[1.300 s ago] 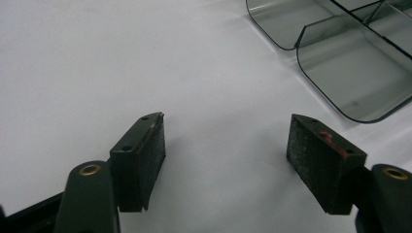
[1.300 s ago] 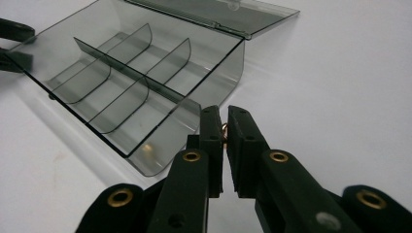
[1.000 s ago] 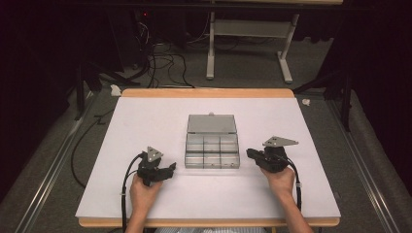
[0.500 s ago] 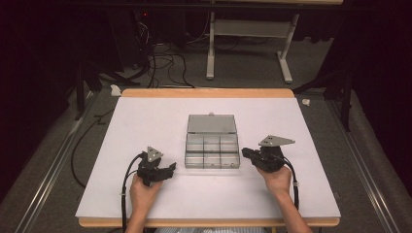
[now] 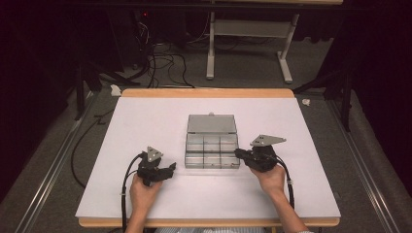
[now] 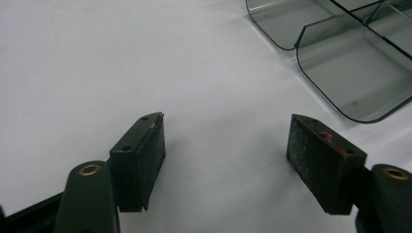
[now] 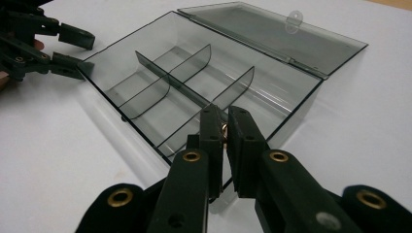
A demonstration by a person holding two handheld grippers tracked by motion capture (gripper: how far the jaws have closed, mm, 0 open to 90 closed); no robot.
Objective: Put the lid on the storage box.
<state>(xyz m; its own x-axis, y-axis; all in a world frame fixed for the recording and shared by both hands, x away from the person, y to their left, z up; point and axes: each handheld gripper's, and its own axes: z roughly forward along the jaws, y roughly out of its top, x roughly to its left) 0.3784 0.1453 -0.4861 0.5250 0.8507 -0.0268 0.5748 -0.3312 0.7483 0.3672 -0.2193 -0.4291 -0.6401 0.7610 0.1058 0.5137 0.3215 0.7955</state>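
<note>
A clear grey compartment box (image 5: 212,144) lies in the middle of the white table, its lid (image 5: 212,124) folded flat to the far side. My right gripper (image 5: 238,153) reaches over the box's near right corner. In the right gripper view its jaws (image 7: 224,114) stand nearly together over the box (image 7: 160,82), with a small brass-coloured piece (image 7: 224,127) pinched between the pads. My left gripper (image 5: 172,167) rests left of the box, pointing at its near left corner. Its jaws (image 6: 226,121) are open above bare table, with the box's corner (image 6: 340,73) just beyond.
The white table mat (image 5: 145,121) has free room on all sides of the box. The left gripper (image 7: 73,48) shows in the right gripper view at the box's far corner. Cables and a desk frame (image 5: 248,29) lie on the floor beyond the table.
My right gripper has drifted left, bringing its tips over the box's right front edge. The left gripper has kept still.
</note>
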